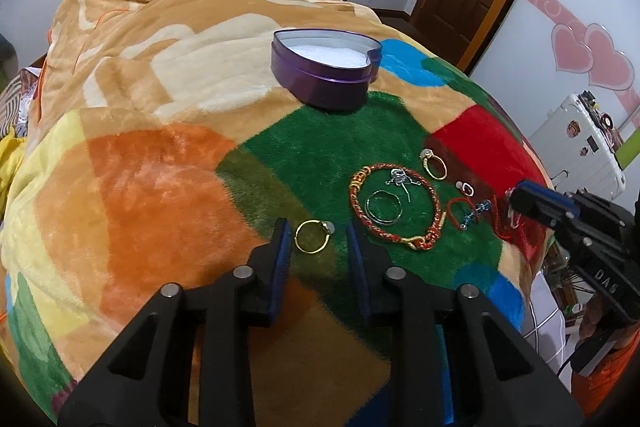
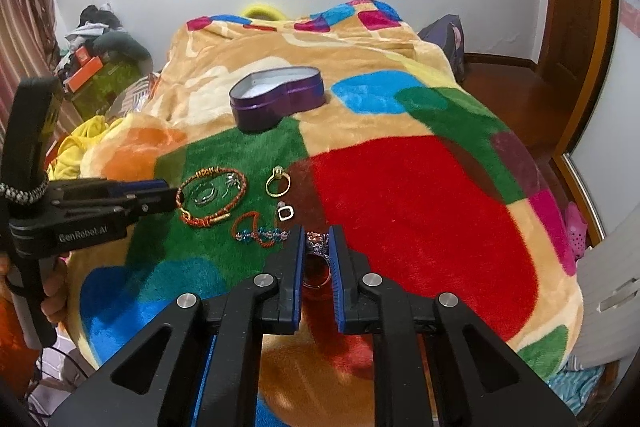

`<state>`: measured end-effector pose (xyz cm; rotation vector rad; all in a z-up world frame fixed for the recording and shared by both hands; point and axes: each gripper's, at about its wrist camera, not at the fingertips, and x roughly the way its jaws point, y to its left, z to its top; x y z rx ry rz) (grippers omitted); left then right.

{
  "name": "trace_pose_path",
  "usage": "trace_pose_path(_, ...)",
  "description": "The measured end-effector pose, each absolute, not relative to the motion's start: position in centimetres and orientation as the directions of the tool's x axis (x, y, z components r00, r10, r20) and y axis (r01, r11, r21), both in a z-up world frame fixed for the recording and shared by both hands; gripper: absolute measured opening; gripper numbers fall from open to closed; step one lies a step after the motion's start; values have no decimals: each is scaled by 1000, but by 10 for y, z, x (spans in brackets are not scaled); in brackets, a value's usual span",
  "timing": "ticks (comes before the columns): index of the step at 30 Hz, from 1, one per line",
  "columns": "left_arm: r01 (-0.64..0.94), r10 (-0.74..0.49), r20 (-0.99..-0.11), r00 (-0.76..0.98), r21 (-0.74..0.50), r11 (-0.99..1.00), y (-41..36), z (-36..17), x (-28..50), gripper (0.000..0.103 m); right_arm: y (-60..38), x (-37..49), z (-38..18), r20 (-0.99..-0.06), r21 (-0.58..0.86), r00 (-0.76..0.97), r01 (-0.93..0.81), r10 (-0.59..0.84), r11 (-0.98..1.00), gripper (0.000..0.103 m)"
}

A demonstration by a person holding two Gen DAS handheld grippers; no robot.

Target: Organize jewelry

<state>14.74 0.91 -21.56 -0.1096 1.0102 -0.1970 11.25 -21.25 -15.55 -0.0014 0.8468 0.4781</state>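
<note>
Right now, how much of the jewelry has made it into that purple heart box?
None yet: the purple heart tin shows only its white lining. In hand: the right gripper is shut on a jeweled ring, and the left gripper is around a gold ring, pads not yet pressing. Left on the blanket: the braided bracelet, another gold ring, a silver ring, a beaded red cord.
</note>
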Motion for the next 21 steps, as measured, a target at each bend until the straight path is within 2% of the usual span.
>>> trace_pose_path(10, 107, -201, -813, 546, -171, 980, 12, -203, 143, 20, -217, 114, -131, -673, 163, 623, -400, 398, 902, 11)
trace_pose_path(21, 96, -169, -751, 639, -139, 986, 20, -161, 147, 20, -209, 124, -98, -601, 119, 687, -429, 409, 895, 10)
